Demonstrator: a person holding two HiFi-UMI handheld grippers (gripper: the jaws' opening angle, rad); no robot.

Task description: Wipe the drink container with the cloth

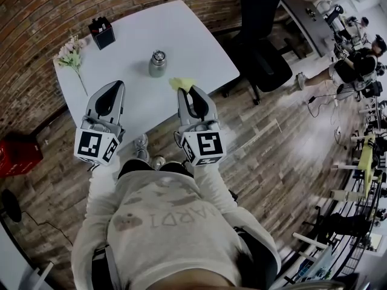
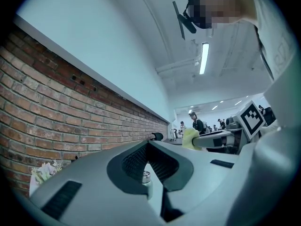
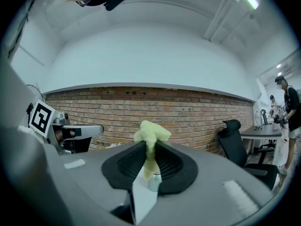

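A: Fingers of our right gripper are pinched tight on the yellow cloth. A tuft of it stands up past their tips, and a strip hangs down between them.

B: And our left gripper?

A: Its fingers meet at the tips with nothing held. Through the loop they leave behind the tips we see the drink container.

B: Where does it stand from the fingers?

A: Ahead of both pairs, upright on the white bench, roughly between them and somewhat nearer the right tips. From the head view it stands near the cloth, beyond it and to its left, and the two do not touch.

B: Can we see what is in it?

A: No. It is a metal flask with its cap on, so we cannot tell its contents.

B: Anything else past the fingers?

A: Beyond the left fingers a spray of flowers lies on the bench. Farther on, a small dark box stands near the far edge, and we cannot tell whether it holds anything. Off to the right of the right fingers, past the bench, stands a black office chair.
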